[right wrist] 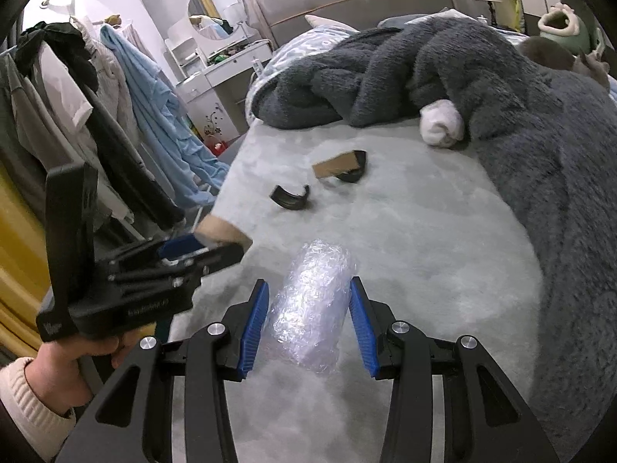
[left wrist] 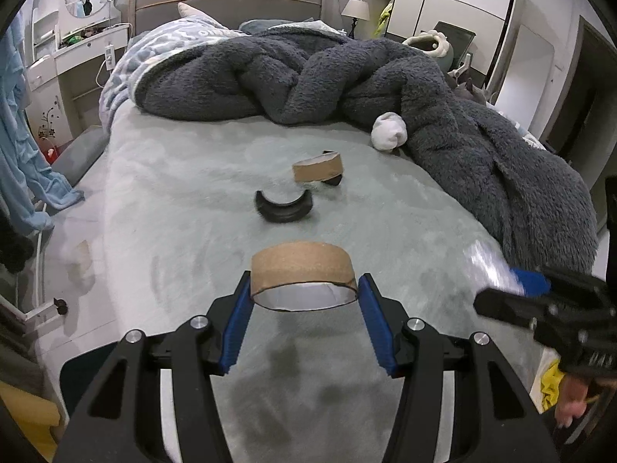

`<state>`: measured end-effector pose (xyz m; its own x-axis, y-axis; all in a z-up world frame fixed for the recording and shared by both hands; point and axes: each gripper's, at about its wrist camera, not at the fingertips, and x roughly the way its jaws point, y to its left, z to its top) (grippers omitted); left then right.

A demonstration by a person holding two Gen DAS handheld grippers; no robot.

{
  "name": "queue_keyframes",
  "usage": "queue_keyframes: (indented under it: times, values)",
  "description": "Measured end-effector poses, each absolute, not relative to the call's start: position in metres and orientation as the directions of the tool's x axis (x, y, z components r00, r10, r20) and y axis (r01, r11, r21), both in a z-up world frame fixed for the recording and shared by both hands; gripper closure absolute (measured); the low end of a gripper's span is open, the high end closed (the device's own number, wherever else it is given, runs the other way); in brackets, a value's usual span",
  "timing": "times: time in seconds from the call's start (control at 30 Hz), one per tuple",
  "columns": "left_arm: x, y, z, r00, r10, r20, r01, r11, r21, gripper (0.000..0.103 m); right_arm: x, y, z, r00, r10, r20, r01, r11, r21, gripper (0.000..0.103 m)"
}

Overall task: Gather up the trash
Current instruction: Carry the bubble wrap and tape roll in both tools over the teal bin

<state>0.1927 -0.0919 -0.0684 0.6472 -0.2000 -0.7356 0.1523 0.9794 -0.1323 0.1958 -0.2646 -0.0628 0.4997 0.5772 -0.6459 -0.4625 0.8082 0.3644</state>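
Cardboard ring (left wrist: pixel 303 274) sits clamped between the blue pads of my left gripper (left wrist: pixel 304 289), which is about half open around it; the ring is off the bed, its open side turned toward my camera. Through the right wrist camera I see that same gripper (right wrist: pixel 216 249) at the left, with a hand (right wrist: pixel 73 362) in a cream cuff holding its handle.

Further along, on the pale grey bedsheet (left wrist: pixel 173 193), lie the pieces not yet collected: a curved black scrap (left wrist: pixel 284 207) straight ahead of the left gripper, and just beyond it a second cardboard ring (left wrist: pixel 318 167) leaning on another black piece. A balled white sock (left wrist: pixel 388 131) rests against the dark fleece blanket (left wrist: pixel 482 146) heaped across the far and right side of the bed.

To the right, my right gripper (right wrist: pixel 308 322) has closed on a roll of bubble wrap (right wrist: pixel 310 305), jaws fairly narrow, both pads pressing its sides. The roll lies lengthwise between the fingers and sticks out past their tips.
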Motion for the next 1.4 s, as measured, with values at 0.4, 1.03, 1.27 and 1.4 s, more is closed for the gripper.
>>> queue_keyframes:
  times: [0.4, 1.03, 1.27, 1.4]
  values:
    - [0.161, -0.040, -0.069, 0.644, -0.156, -0.749, 0.090, 0.988, -0.128, 0.046, 0.199, -0.218, -0.038, 0.483, 0.621, -0.617, -0.520, 0.771, 0.368, 0.060]
    - [0.158, 0.038, -0.079, 0.578, -0.083, -0.812, -0.064, 0.987, -0.146, 0.046, 0.203, -0.134, -0.026, 0.425, 0.656, -0.623, -0.609, 0.717, 0.339, 0.060]
    - [0.159, 0.067, -0.069, 0.591, -0.051, -0.805, -0.120, 0.981, -0.150, 0.045, 0.209, -0.110, -0.026, 0.410, 0.664, -0.625, -0.620, 0.706, 0.343, 0.060]
    - [0.148, 0.086, -0.094, 0.555, -0.039, -0.831, -0.176, 0.971, -0.163, 0.045, 0.205, -0.089, -0.027, 0.386, 0.681, -0.623, -0.634, 0.686, 0.357, 0.060]
